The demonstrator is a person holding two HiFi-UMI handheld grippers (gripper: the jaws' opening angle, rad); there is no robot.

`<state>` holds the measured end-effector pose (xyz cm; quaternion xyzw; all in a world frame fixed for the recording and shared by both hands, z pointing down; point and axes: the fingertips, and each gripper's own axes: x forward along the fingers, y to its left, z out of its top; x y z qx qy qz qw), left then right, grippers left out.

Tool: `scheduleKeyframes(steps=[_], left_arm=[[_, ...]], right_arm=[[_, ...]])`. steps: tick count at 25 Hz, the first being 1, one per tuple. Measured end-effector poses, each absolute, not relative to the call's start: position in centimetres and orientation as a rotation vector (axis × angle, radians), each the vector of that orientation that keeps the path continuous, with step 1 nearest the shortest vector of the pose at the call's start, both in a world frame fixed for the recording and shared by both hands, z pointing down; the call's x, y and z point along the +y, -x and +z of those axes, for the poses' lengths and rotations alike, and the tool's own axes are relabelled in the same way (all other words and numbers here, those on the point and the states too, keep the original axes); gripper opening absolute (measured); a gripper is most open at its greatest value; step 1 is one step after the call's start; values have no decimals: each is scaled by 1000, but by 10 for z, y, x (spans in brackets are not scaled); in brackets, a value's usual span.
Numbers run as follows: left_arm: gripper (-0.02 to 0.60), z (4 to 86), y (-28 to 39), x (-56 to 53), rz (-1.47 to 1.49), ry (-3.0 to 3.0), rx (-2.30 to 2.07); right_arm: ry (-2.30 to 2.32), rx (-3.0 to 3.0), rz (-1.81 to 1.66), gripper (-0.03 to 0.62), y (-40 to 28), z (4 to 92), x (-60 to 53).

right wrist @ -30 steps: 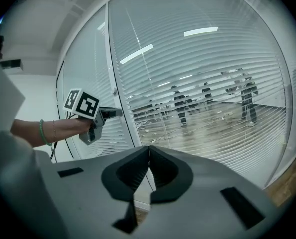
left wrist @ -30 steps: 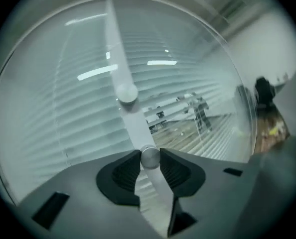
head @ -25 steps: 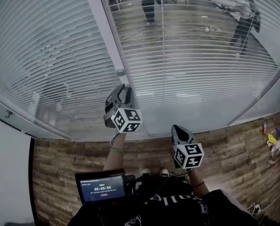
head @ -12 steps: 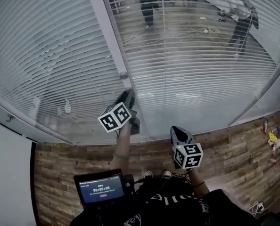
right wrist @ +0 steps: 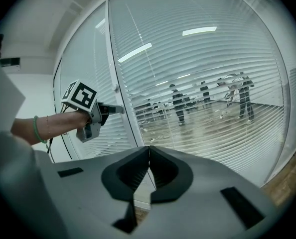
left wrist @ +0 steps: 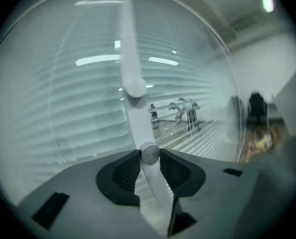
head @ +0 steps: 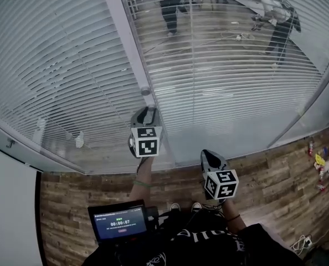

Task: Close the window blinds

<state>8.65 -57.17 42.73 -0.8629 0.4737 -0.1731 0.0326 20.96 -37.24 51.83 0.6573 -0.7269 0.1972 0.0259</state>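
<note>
A small silver knob [left wrist: 149, 152] sticks out of the white frame post [head: 124, 43] between two glass panes with slatted blinds [head: 225, 65]. My left gripper [left wrist: 149, 155] has just been closing and its pads press on this knob from both sides. In the head view that gripper [head: 147, 112] covers the held knob; a second knob [head: 145, 91] shows just above it. The right pane's slats stand partly open, and the left blinds [head: 42, 65] look more closed. My right gripper [head: 208, 154] hangs lower right, shut and empty [right wrist: 149, 151].
People [head: 275, 15] stand in the room behind the glass. A small screen [head: 120, 221] sits at my waist. The wooden floor [head: 275, 165] runs along the glass base, with small coloured items [head: 319, 168] at the far right. A white wall [head: 9, 204] is at left.
The left gripper has rolled about its own axis at the post, its marker cube swinging round, while staying in place. The right gripper has barely moved.
</note>
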Motion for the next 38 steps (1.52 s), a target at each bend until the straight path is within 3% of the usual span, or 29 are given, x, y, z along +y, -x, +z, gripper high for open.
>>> scheduleKeyframes(steps=[4, 12, 15, 20, 29, 34, 38], left_arm=[[126, 432, -93, -568, -778, 2278, 1221], [129, 442, -94, -569, -788, 2090, 981], [132, 435, -95, -566, -682, 2393, 1078], [163, 419, -85, -561, -249, 3046, 1352], [144, 415, -80, -575, 114, 3292, 1542], [130, 419, -83, -575, 127, 3298, 1590], [126, 413, -84, -571, -205, 2976, 1546]], right_arm=[[-2043, -2229, 631, 17, -211, 523, -371], [-2004, -2254, 638, 17, -195, 530, -379], [-1983, -2263, 640, 17, -188, 529, -381], [-1971, -2273, 632, 17, -183, 525, -383], [-1974, -2267, 633, 17, -186, 524, -384], [-1984, -2259, 645, 17, -188, 526, -385], [-1992, -2255, 655, 17, -191, 526, -387]])
